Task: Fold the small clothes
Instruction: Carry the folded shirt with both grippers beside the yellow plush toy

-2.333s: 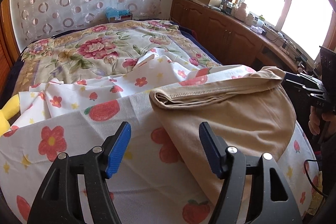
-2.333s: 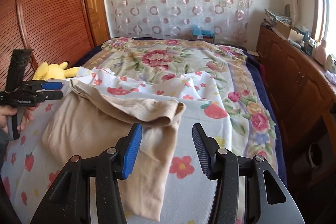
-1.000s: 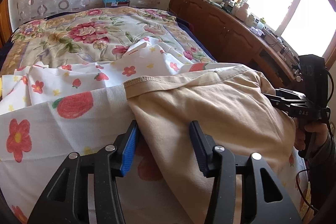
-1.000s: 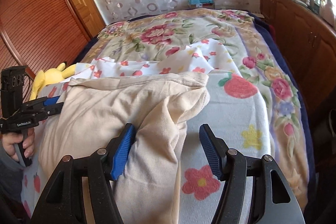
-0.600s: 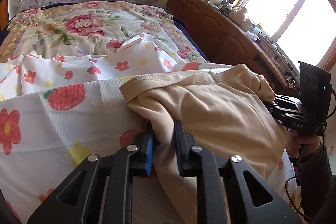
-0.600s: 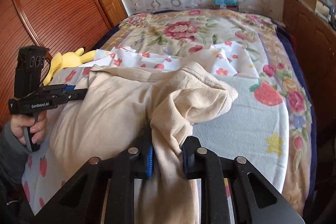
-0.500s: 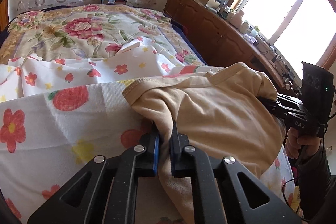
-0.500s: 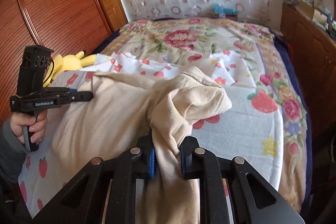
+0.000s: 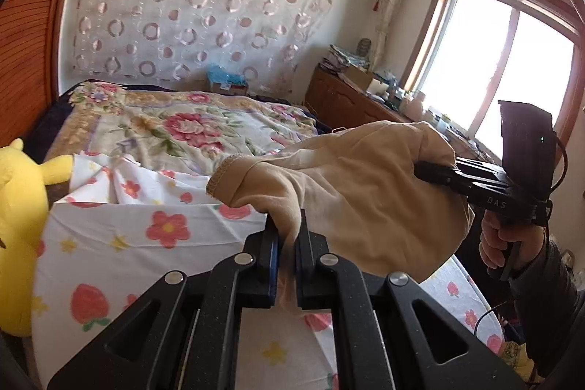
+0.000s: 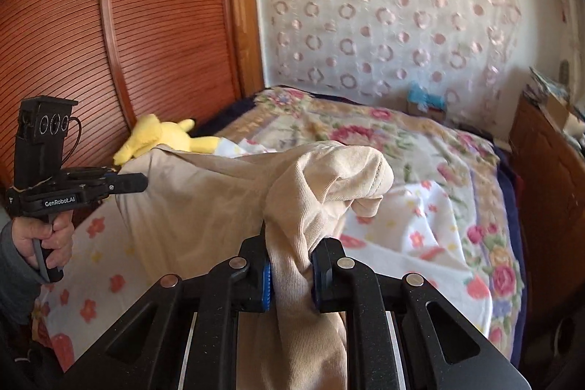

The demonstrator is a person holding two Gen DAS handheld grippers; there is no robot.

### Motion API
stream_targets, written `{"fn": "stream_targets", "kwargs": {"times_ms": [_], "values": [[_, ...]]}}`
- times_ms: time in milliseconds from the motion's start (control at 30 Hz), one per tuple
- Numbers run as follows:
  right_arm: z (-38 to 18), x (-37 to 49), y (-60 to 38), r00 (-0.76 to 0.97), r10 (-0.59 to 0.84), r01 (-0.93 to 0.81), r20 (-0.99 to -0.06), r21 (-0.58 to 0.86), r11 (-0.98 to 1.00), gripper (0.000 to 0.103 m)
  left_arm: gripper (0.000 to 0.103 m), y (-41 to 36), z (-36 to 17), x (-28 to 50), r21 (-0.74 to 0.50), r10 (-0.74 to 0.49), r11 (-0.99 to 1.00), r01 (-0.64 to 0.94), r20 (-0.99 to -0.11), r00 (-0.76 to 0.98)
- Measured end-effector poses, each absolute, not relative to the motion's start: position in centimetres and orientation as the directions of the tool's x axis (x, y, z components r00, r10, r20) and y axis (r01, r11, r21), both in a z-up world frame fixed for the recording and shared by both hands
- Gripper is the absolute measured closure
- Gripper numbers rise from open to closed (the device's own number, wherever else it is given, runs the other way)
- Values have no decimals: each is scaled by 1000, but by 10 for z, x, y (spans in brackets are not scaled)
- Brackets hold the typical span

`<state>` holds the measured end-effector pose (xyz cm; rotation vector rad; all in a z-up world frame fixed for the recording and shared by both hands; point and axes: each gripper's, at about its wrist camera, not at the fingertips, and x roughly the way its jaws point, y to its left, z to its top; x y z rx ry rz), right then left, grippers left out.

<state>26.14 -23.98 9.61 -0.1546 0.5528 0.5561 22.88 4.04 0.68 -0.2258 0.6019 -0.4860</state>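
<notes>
Above the white flower-and-strawberry sheet that covers the near end of the bed, a beige garment hangs lifted between the two hand-held grippers, its lower edge sagging toward the sheet. The left gripper has its blue-padded jaws drawn narrow, pinching a bunched fold of the garment near its ribbed hem; the jaws have just been closing, with the cloth caught between them. The right gripper is likewise clamped on a thick twist of the same garment, its jaws having just been closing around that fabric, and a rounded loop of cloth flops over beyond its tips. Seen from the left wrist camera, the right gripper bites the garment's far corner to the right of the sheet, held by a hand in a dark sleeve. A yellow plush toy lies at the sheet's left edge. Beyond the sheet spreads a floral blanket, with a circle-patterned curtain behind it.
</notes>
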Motion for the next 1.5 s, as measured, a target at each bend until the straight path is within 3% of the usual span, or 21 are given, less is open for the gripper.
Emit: {"fn": "stream_targets", "kwargs": {"times_ms": [367, 600, 733, 967, 1200, 1333, 1400, 1500], "values": [[141, 287, -124, 560, 669, -784, -489, -51, 619, 88, 95, 167, 56, 143, -330, -297, 927, 178, -353, 887], [147, 305, -54, 357, 777, -915, -519, -26, 403, 88, 95, 213, 48, 101, -312, -161, 949, 37, -382, 910], [119, 358, -22, 301, 730, -930, -614, -22, 366, 88, 95, 227, 16, 115, -327, -129, 945, -28, -449, 884], [54, 462, 40, 358, 556, -906, -751, -135, 401, 88, 95, 214, -63, 189, -339, -146, 937, -83, -598, 788], [35, 490, 89, 393, 561, -900, -729, -179, 398, 87, 95, 212, -77, 213, -324, -139, 941, -94, -627, 766], [19, 481, 79, 446, 524, -844, -726, -145, 517, 74, 94, 209, -82, 213, -295, -111, 948, -116, -652, 750], [13, 480, 79, 464, 506, -817, -727, -131, 562, 67, 88, 207, -83, 208, -266, -86, 956, -121, -652, 754], [17, 469, 69, 502, 506, -786, -701, -127, 605, 66, 75, 202, -78, 200, -228, -64, 968, -109, -638, 767]]}}
